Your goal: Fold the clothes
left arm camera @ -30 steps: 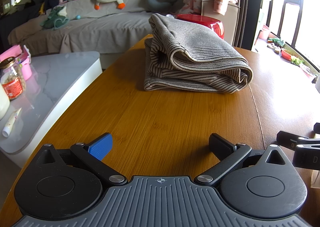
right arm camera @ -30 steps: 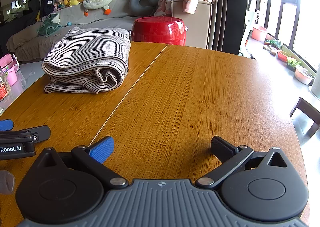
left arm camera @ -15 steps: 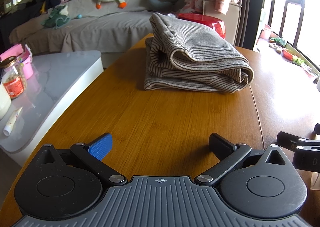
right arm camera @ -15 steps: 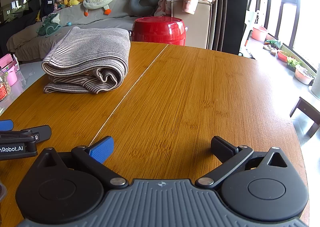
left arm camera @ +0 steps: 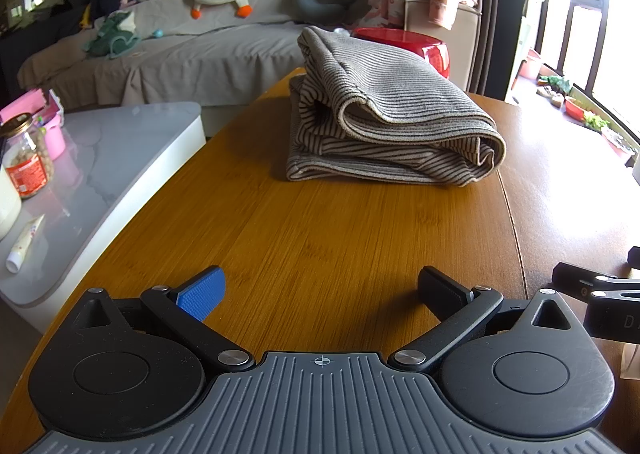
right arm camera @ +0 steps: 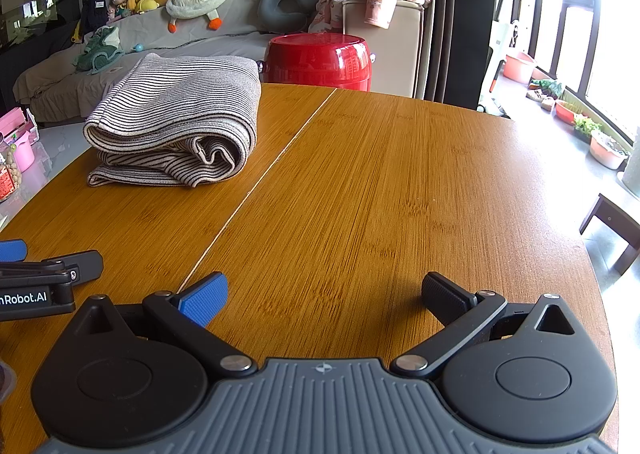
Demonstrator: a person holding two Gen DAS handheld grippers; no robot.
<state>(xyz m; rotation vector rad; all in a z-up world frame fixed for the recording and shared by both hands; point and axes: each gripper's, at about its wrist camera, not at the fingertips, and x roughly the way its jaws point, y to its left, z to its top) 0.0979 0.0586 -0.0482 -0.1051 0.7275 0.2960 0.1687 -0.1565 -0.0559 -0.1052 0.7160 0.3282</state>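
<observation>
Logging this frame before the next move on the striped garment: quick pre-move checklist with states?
1. Left gripper jaws open, empty: ok.
2. Right gripper jaws open, empty: ok.
3. Striped garment folded, lying on the wooden table, clear of both grippers: ok.
4. Fold tidy: not ok, layers bulge loosely at the rolled edge.
5. Table between jaws and garment unobstructed: ok.
6. Garment's far side: cannot tell, hidden.

A striped garment (left arm camera: 390, 122) in beige-grey with thin dark stripes is seen folded into a thick, layered bundle. It is laid flat on the wooden table (left arm camera: 320, 238), toward the far left edge, left of the table's centre seam. Its rounded fold is turned toward the seam, its loose edges toward the near side.
</observation>
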